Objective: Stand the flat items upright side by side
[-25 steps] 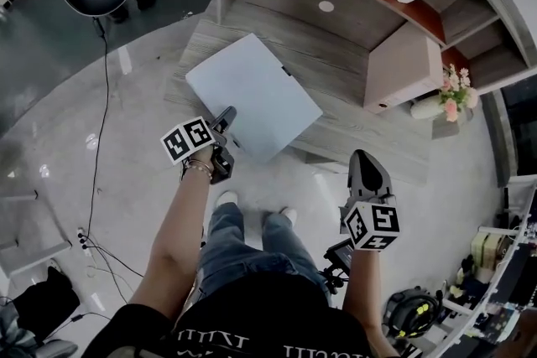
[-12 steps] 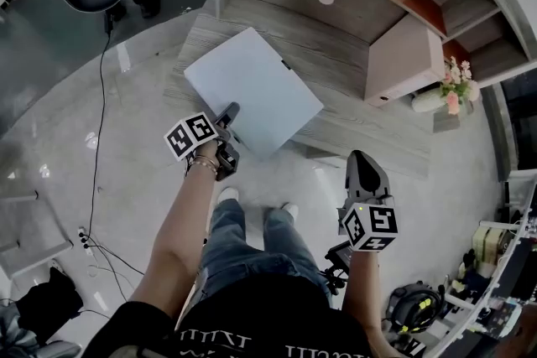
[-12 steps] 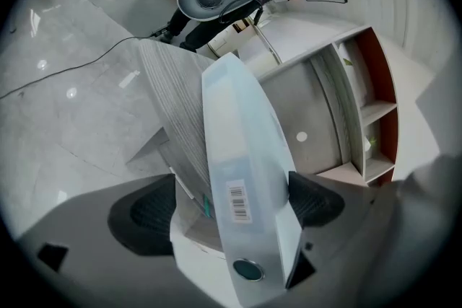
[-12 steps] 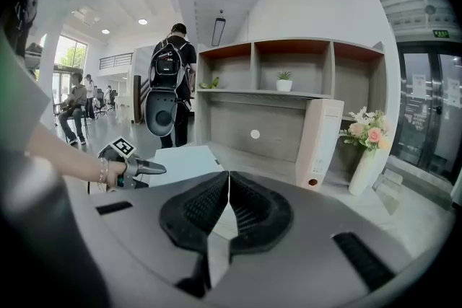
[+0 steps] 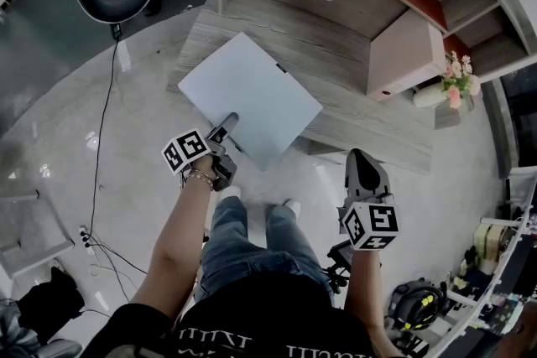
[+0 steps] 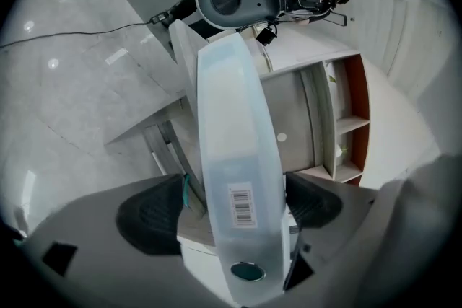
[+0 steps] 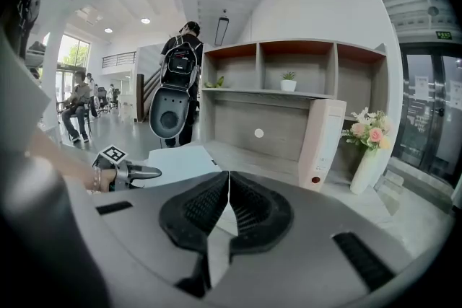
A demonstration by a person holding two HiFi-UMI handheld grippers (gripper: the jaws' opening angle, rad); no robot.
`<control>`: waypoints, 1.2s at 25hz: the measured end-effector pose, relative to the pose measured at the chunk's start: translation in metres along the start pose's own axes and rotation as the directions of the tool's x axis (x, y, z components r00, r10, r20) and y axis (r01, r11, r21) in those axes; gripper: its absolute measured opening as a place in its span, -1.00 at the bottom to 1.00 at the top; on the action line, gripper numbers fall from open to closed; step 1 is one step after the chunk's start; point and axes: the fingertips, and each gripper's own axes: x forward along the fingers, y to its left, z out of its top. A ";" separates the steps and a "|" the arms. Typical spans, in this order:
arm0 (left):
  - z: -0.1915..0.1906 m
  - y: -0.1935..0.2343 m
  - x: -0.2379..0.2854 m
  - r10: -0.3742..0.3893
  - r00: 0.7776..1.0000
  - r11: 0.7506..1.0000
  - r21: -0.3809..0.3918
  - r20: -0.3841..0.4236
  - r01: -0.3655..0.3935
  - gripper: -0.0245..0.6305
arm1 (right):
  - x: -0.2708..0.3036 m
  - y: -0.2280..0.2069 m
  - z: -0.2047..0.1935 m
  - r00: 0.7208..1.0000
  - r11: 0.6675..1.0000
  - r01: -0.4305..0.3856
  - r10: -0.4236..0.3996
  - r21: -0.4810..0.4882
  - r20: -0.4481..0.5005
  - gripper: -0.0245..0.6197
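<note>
Head view places the left gripper (image 5: pixel 226 126) at the near edge of the white file box (image 5: pixel 247 96). This box lies flat on the tabletop (image 5: pixel 352 88), turned diagonally, and its near corner overhangs the front edge toward the person.

Left gripper view shows the labelled spine of the box between the two jaws. The spine runs straight away from the gripper along its pointing line. The jaws have just been opening and now stand released. The left pad is clearly apart from the spine. The right pad is just beside it, with no firm clamp visible.

To the right, well apart from the white box, a pink box (image 5: pixel 405 54) stands upright on the same tabletop against the shelf unit.

At the far right, the right gripper (image 5: pixel 362 157) hangs off the front of the tabletop, clenched on nothing, and points toward the pink box.

Judgement: the left gripper is the nearer one. The coming move requires a re-grip on the spine, then a tilt of the box onto its edge and a shift rightward beside the pink box.
</note>
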 end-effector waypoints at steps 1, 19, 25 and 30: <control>0.000 -0.004 0.002 -0.031 0.999 0.999 -0.015 -0.009 0.031 0.40 | -0.001 0.000 -0.001 1.000 1.000 0.001 -0.001 -0.003 -0.002 -0.88; 0.014 -0.045 -0.019 -0.031 0.999 0.998 0.049 0.011 0.031 0.03 | -0.007 0.013 0.016 0.998 1.000 -0.021 0.023 -0.021 0.062 -0.88; 0.029 -0.083 -0.017 -0.023 0.999 0.984 0.176 0.038 0.016 0.01 | -0.013 0.003 0.031 0.994 1.000 -0.023 0.024 -0.016 0.102 -0.88; 0.035 -0.106 -0.005 0.031 0.999 0.967 0.253 0.012 -0.033 0.00 | -0.018 -0.017 0.042 0.992 1.000 -0.006 0.007 -0.005 0.127 -0.88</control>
